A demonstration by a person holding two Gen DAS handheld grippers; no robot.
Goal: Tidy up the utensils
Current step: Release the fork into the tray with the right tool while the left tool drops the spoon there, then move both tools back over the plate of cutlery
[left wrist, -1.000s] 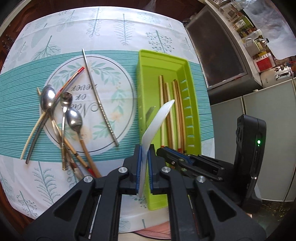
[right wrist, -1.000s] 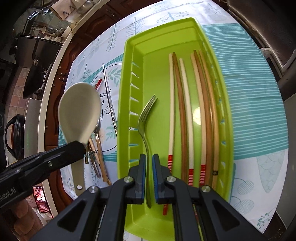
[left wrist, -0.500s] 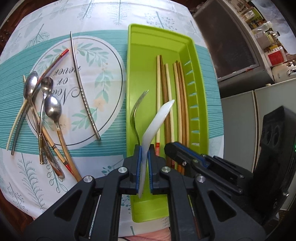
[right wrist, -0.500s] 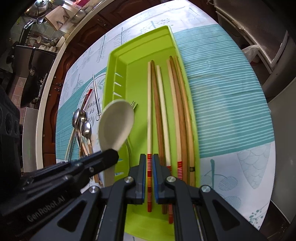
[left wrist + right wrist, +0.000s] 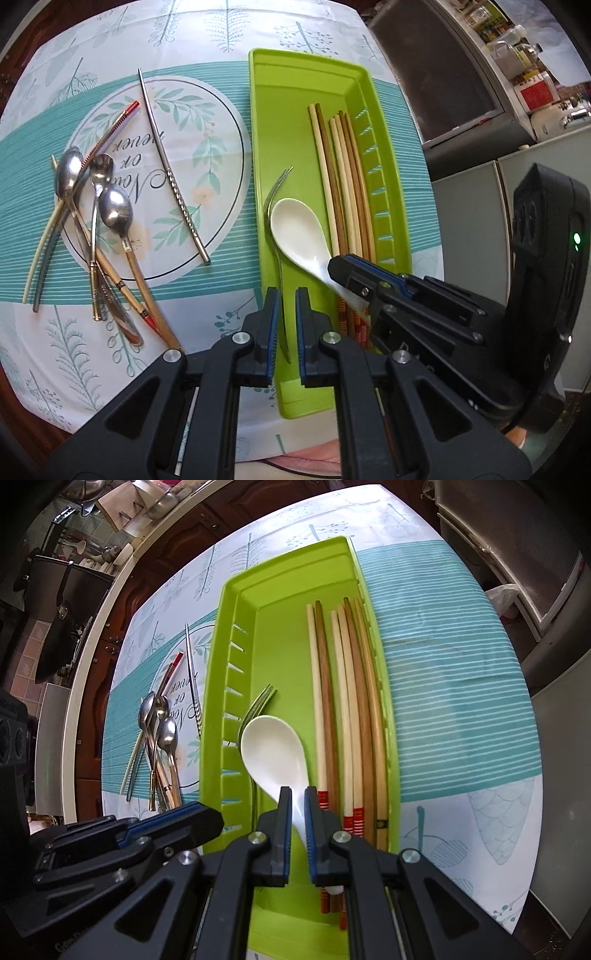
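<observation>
The white ceramic spoon point(image 5: 273, 749) lies bowl up in the green tray point(image 5: 288, 627), partly over a metal fork point(image 5: 262, 698). My right gripper point(image 5: 298, 808) is shut on the spoon's handle. In the left wrist view the same spoon point(image 5: 299, 229) runs into the right gripper point(image 5: 343, 273). My left gripper point(image 5: 286, 321) hangs shut over the near end of the tray point(image 5: 295, 99) with nothing in it. The fork's point(image 5: 277, 184) handle shows below its narrow gap. Several wooden chopsticks point(image 5: 340, 166) lie along the tray's right side.
Left of the tray, on the patterned tablecloth point(image 5: 207, 44), lies a heap of metal spoons point(image 5: 114, 210), loose chopsticks and a long steel chopstick point(image 5: 170, 166). A dark appliance point(image 5: 443, 74) and pale cabinets point(image 5: 469, 206) stand beyond the table's right edge.
The white spoon has left my left gripper and now rests in the tray with its handle in my right gripper. The left gripper has moved in over the tray's near end.
</observation>
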